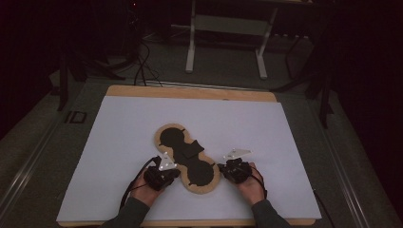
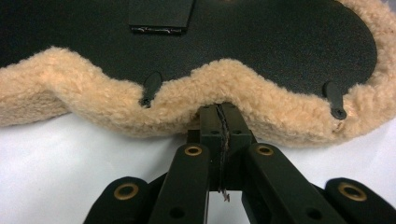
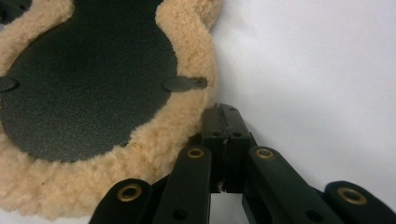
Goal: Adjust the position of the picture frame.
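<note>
My work surface is a wooden table (image 1: 190, 91) with a pale timber edge, nearly all of it covered by a large white sheet (image 1: 128, 142). Around it the room is dim; light falls mainly on the sheet, and the far corners sink into black. The floor is grey carpet (image 1: 223, 66). Beyond my table stands a white metal frame (image 1: 227, 33) on two splayed legs. Black cables (image 1: 142, 66) trail across the floor at the far left, beside dark stand legs (image 1: 71, 71).

Bare white sheet (image 1: 123, 142) lies open around the fleece-edged pad (image 1: 190, 156).
</note>
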`<state>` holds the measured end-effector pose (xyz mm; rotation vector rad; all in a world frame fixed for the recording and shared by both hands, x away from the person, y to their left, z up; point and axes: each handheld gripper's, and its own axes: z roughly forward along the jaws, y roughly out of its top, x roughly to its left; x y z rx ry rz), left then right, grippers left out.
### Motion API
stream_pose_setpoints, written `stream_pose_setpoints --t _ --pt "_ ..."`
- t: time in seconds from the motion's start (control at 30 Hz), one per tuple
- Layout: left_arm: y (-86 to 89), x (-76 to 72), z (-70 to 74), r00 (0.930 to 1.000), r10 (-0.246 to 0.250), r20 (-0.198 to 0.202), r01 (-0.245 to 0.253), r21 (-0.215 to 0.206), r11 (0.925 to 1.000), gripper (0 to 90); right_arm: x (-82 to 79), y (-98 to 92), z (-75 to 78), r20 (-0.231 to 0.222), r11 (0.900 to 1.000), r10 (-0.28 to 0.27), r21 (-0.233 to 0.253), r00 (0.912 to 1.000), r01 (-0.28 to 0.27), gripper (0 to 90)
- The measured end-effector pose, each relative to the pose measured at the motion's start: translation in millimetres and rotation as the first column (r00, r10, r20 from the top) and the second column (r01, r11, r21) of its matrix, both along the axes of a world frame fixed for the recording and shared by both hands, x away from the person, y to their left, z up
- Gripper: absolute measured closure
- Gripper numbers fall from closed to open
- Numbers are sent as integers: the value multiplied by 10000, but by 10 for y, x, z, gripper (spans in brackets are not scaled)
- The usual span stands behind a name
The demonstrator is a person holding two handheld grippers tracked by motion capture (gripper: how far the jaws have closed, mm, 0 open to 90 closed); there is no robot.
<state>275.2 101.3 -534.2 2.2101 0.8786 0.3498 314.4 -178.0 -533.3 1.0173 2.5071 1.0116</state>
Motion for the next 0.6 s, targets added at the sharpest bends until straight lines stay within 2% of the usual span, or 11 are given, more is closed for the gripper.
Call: stream_pose_setpoints --t 0.2,0.43,0.6 --pt "43 24 -10 9996 106 -253 -114 -332 9994 900 -27 -9 13 -253 9998 140 116 9996 -137 900" --pt "101 53 -4 9990 343 -282 -351 -269 9990 900 -75 34 19 -358 9984 559 64 9978 -557 900" --pt "188 100 -2 9968 613 -510 -637 -471 9969 900 -133 100 18 -392 9948 1015 55 9941 -1013 900"
